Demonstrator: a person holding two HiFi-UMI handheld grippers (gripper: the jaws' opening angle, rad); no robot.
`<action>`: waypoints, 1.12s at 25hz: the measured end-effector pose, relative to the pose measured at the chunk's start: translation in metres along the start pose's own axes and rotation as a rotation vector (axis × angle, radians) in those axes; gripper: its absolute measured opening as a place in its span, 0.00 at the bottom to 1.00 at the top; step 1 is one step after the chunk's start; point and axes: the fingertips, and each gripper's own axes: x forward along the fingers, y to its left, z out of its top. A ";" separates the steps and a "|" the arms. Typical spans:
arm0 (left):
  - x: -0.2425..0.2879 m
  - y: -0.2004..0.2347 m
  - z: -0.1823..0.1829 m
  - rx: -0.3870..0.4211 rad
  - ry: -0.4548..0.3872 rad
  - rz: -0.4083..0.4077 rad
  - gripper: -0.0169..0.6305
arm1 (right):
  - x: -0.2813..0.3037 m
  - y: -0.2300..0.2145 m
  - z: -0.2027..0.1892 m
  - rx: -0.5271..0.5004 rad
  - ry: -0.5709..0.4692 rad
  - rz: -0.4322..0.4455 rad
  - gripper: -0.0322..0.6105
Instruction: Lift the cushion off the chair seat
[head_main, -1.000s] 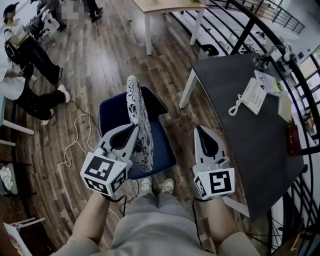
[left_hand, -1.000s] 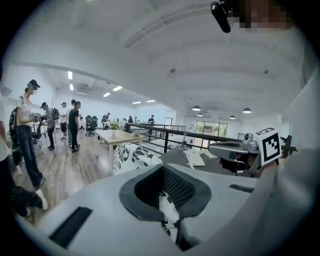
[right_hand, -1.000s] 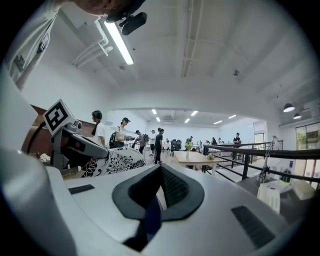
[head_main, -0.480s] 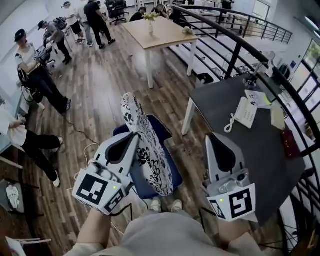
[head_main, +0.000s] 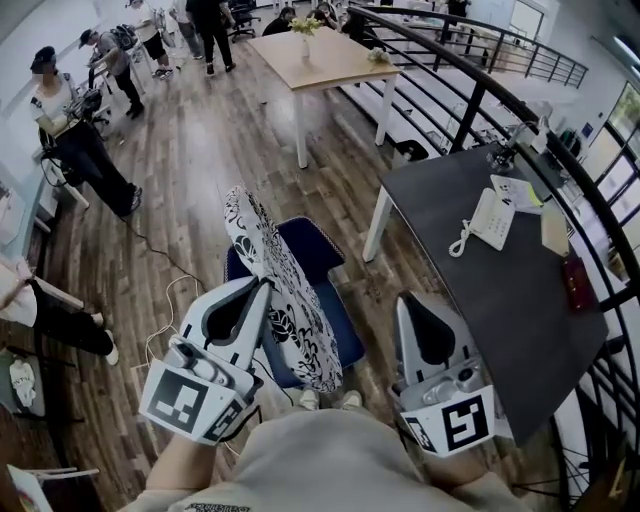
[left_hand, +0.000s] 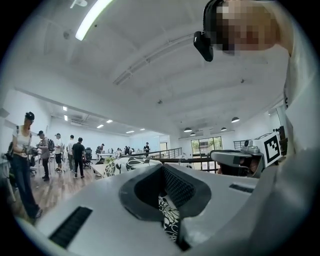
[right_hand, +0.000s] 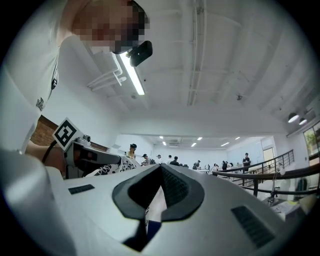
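A black-and-white patterned cushion (head_main: 262, 245) stands on edge, tilted, above the blue chair seat (head_main: 318, 250). My left gripper (head_main: 265, 285) is shut on the cushion's near edge. In the left gripper view the patterned fabric (left_hand: 169, 220) shows between the closed jaws of that gripper (left_hand: 162, 167). To the right of the chair my right gripper (head_main: 408, 298) is shut with nothing in it, apart from the cushion. In the right gripper view its jaws (right_hand: 161, 167) meet at the tips, and the cushion (right_hand: 102, 170) shows at the left.
A dark table (head_main: 500, 300) with a white phone (head_main: 492, 218) stands close on the right, with a black railing (head_main: 470, 95) behind it. A wooden table (head_main: 320, 55) is farther off. Several people (head_main: 70, 130) stand at the left. A cable (head_main: 160, 300) lies on the floor.
Both grippers have risen. The cushion has come up with the left gripper and now hangs higher over the seat. The right gripper stays shut and free of it.
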 end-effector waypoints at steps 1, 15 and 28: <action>-0.001 -0.001 -0.005 -0.007 0.010 -0.001 0.04 | -0.001 0.002 -0.005 0.007 0.014 0.004 0.05; 0.004 -0.006 -0.024 -0.042 0.057 -0.003 0.04 | 0.008 -0.002 -0.028 -0.015 0.096 0.046 0.05; 0.012 0.007 -0.016 -0.048 0.067 -0.014 0.04 | 0.030 -0.003 -0.024 -0.018 0.110 0.061 0.05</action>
